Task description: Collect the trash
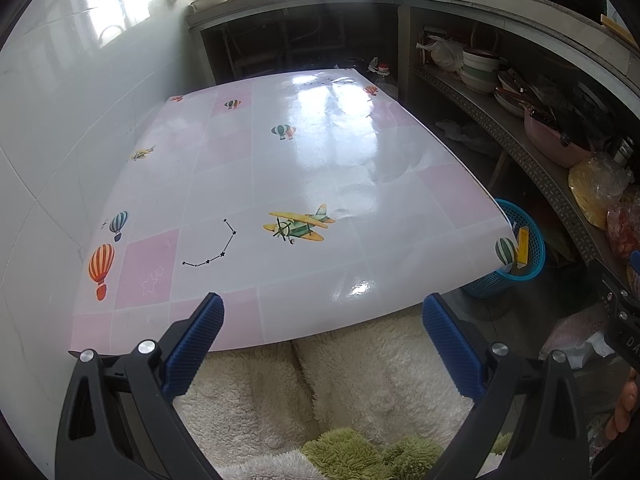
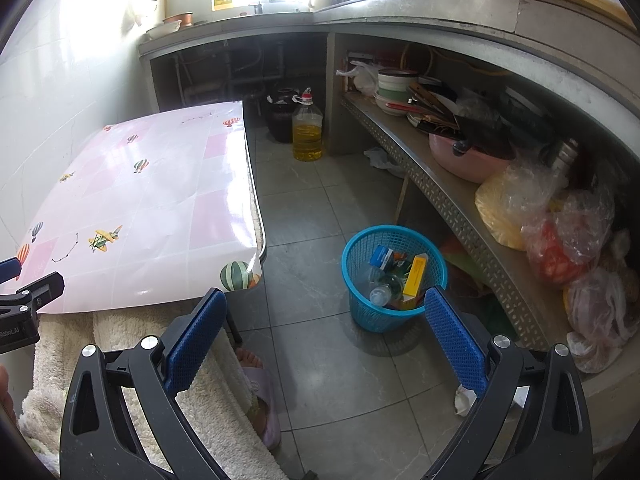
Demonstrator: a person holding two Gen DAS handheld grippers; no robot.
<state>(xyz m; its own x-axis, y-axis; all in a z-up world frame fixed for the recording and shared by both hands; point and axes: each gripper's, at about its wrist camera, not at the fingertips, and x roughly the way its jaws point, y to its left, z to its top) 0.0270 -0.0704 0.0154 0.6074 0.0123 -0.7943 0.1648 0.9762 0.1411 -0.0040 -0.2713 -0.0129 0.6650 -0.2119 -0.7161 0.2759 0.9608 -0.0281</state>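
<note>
The left hand-held gripper [image 1: 322, 312], black-framed with blue ribbed pads, hangs with its jaws spread wide and nothing between them, just over the near edge of the glossy pink-and-white checked counter [image 1: 280, 168] printed with balloons and aeroplanes. No loose item lies on that counter top. Below the gripper, fluffy cream trousers [image 1: 360, 380] of the seated person fill the view from 5 to 7 o'clock.

The right hand-held gripper [image 2: 324, 312] is likewise wide apart and holds nothing; it points down at the grey tiled floor [image 2: 312, 208]. At about 1 o'clock from its fingertips stands the round blue plastic mesh basket [image 2: 362, 312], on the floor between the counter's corner and the perforated metal shelf [image 2: 460, 216]. Inside the basket lie the collected trash pieces: a clear plastic bottle [image 2: 380, 290], a yellow carton [image 2: 416, 276] and a blue packet [image 2: 382, 258]. In the left wrist view the same basket [image 1: 534, 256] peeks out past the counter's corner at 3 o'clock.

A yellow oil jug with a red cap [image 2: 307, 132] stands on the floor at 12 o'clock, well apart from the basket. A crumpled white scrap [image 2: 464, 398] lies on the floor, showing just beside the right gripper's outer finger.
</note>
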